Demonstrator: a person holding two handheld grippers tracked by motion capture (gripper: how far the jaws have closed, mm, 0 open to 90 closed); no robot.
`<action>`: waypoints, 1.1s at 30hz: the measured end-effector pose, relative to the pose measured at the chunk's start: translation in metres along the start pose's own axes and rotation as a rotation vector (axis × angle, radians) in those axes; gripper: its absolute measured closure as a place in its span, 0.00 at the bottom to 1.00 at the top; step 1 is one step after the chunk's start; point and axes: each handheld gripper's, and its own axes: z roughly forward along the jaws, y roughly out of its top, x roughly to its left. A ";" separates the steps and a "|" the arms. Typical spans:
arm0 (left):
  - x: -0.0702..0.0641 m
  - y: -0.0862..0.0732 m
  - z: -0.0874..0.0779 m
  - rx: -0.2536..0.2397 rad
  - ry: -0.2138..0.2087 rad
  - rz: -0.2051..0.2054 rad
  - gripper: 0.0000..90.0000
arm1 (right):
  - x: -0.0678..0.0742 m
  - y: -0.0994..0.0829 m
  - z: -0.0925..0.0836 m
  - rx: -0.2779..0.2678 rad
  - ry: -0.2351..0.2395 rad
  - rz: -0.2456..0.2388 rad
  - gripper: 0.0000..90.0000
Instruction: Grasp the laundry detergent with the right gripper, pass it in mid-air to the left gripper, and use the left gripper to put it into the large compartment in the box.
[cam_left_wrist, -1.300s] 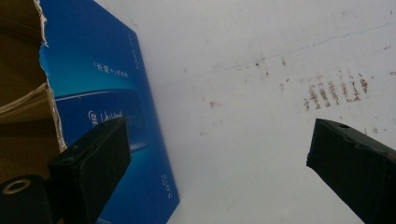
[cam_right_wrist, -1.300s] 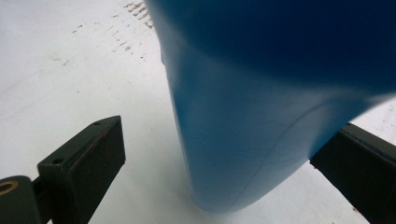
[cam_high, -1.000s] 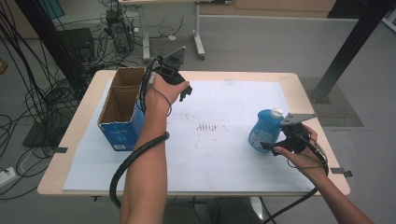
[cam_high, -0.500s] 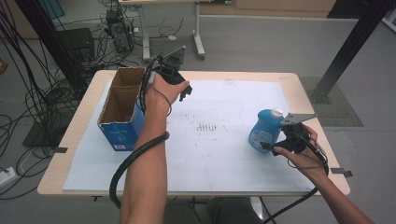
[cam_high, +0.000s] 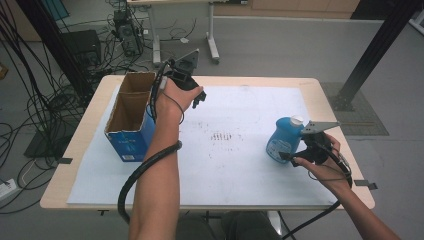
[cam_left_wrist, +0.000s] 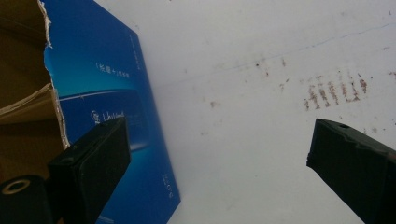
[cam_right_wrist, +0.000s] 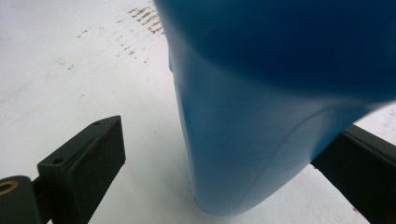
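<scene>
From the high view I have the blue bottle (cam_high: 284, 139) standing upright on the white sheet (cam_high: 240, 165) near the table's right edge, its white cap (cam_high: 297, 120) on top. My right gripper (cam_high: 295, 156) sits just to the bottle's near right side, low by its base, with the right hand (cam_high: 320, 167) behind it. In the right gripper view the bottle (cam_right_wrist: 275, 102) rises between my two black jaws: the jaws are spread, one standing clear of the bottle at the left with bare white sheet (cam_right_wrist: 70, 70) in the gap, the other at the far right, partly behind the bottle's blue wall, where I cannot tell whether it touches. So the bottle is inside the opening but not clamped.

My left gripper (cam_high: 197, 97) hangs above the table's left half, just beside the open top of the blue cardboard box (cam_high: 131, 131), held in the left hand (cam_high: 175, 97). In the left gripper view its jaws are wide apart and hold nothing; the box (cam_left_wrist: 98, 93) with its torn brown rim lies at the left, behind the left jaw, and the stained white sheet (cam_left_wrist: 261, 93) spreads between the jaws. The box and the bottle are well apart, with a patch of reddish marks (cam_high: 225, 136) on the sheet between them.
</scene>
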 end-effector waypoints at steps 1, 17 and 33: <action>0.000 0.000 0.000 0.000 -0.001 0.000 0.07 | 0.000 0.000 0.000 -0.001 0.000 0.000 0.04; -0.001 0.000 0.000 -0.002 0.000 -0.001 0.07 | 0.000 0.001 -0.001 -0.003 0.002 0.000 0.04; 0.000 0.000 -0.002 -0.003 0.003 0.000 0.07 | 0.000 0.001 -0.001 -0.002 0.002 -0.001 0.04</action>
